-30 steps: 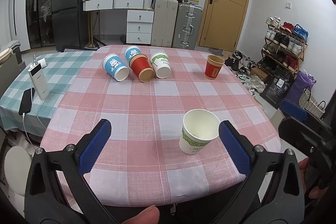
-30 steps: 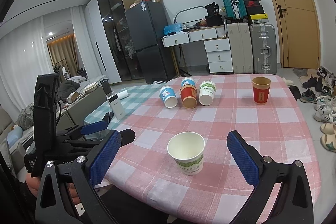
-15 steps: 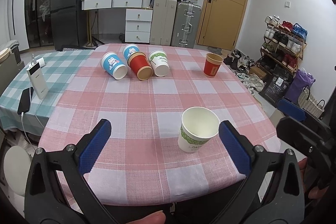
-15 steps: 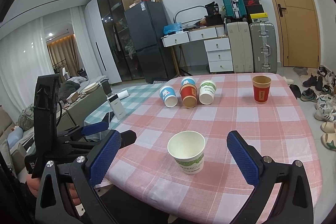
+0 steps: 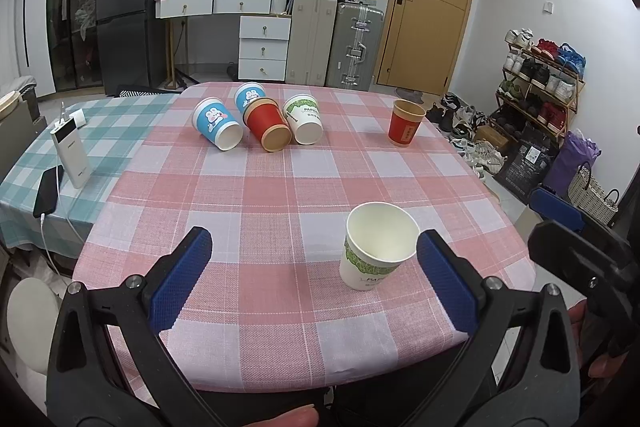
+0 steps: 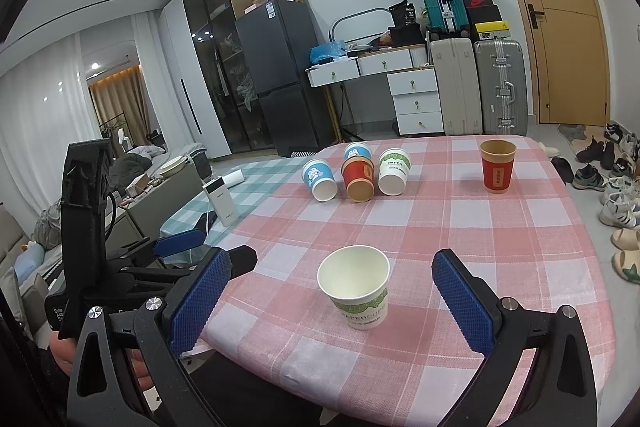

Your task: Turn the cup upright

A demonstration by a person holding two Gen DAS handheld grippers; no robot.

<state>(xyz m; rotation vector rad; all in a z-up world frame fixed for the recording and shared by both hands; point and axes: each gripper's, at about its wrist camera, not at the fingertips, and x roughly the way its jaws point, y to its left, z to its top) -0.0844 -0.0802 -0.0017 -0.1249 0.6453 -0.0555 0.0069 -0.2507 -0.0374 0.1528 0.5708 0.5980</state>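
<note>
White paper cup with green print (image 6: 356,291) stands upright near the worktop's (image 5: 280,195) front edge, unchanged over the last second — this flip looks finished. Left hand-held gripper (image 5: 314,279) and right hand-held gripper (image 6: 330,301) both gape wide, empty. Four cups lie tipped (image 5: 266,123) at the far edge — nothing blocks the way. Red cup (image 5: 405,123) upright, far right.

Pink-checked table (image 5: 280,195): two cups upright, white (image 5: 376,247) near, red (image 5: 405,123) far; four cups (image 5: 260,121) lying on their sides at back
</note>
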